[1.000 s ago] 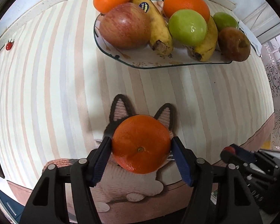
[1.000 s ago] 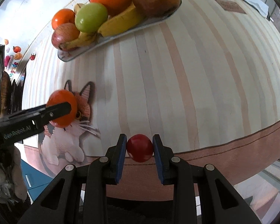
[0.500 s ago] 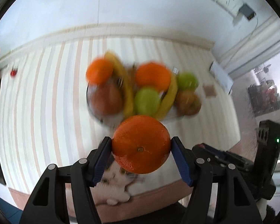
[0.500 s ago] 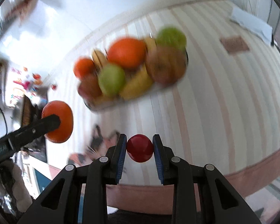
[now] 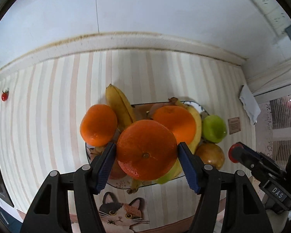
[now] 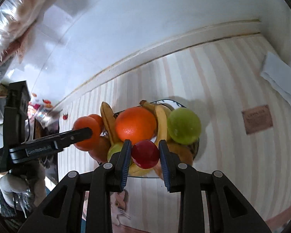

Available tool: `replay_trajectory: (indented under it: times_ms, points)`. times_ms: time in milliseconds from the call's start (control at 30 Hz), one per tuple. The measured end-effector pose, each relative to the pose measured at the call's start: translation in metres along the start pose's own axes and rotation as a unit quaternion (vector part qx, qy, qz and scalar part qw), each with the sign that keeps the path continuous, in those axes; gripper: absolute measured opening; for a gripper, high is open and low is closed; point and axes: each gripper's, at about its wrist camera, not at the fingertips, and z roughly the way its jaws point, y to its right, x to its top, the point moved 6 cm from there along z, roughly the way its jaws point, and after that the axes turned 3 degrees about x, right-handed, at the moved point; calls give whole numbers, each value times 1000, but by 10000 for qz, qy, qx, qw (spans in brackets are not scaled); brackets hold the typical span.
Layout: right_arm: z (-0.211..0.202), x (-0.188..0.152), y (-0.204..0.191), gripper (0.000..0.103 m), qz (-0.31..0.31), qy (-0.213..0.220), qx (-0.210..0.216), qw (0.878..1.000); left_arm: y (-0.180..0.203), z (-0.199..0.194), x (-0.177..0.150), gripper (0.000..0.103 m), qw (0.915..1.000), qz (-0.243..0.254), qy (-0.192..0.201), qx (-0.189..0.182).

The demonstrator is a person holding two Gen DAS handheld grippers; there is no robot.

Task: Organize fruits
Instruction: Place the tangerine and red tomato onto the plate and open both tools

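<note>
Carrying an orange (image 5: 146,153) clamped in the left hand-held gripper (image 5: 146,155) and a small red fruit (image 6: 145,154) pinched in the right hand-held gripper (image 6: 145,155), both above the crowded plate (image 5: 145,104); lower each gently into a stable gap.

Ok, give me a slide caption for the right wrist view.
Right gripper carries a small red fruit above the piled fruit plate, while the left gripper brings an orange alongside.
</note>
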Motion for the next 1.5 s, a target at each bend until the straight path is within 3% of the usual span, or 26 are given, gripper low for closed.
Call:
replay_trajectory:
  times_ms: [600, 900, 967, 1033, 1100, 1267, 1500]
  points:
    - [69, 9, -1, 32, -338, -787, -176, 9962, -5, 27, 0, 64, 9990, -257, -336, 127]
    - [64, 13, -1, 62, -107, -719, -112, 9973, -3, 23, 3, 65, 9987, -291, -376, 185]
    - [59, 15, -4, 71, -115, -676, -130, 9976, -3, 18, 3, 70, 9989, -298, -324, 130]
    - [51, 17, -8, 73, -143, -581, -137, 9981, -3, 12, 4, 81, 9991, -298, -255, 128]
    - [43, 18, -10, 79, -223, -495, -275, 9981, -3, 6, 5, 89, 9992, -276, -187, 220]
    - [26, 15, -14, 91, -464, -415, -711, 9955, -6, -9, 1, 89, 9988, -236, -23, 425]
    - [10, -2, -12, 95, -631, -401, -1258, 9892, -13, -17, -21, 89, 9975, -272, 69, 651]
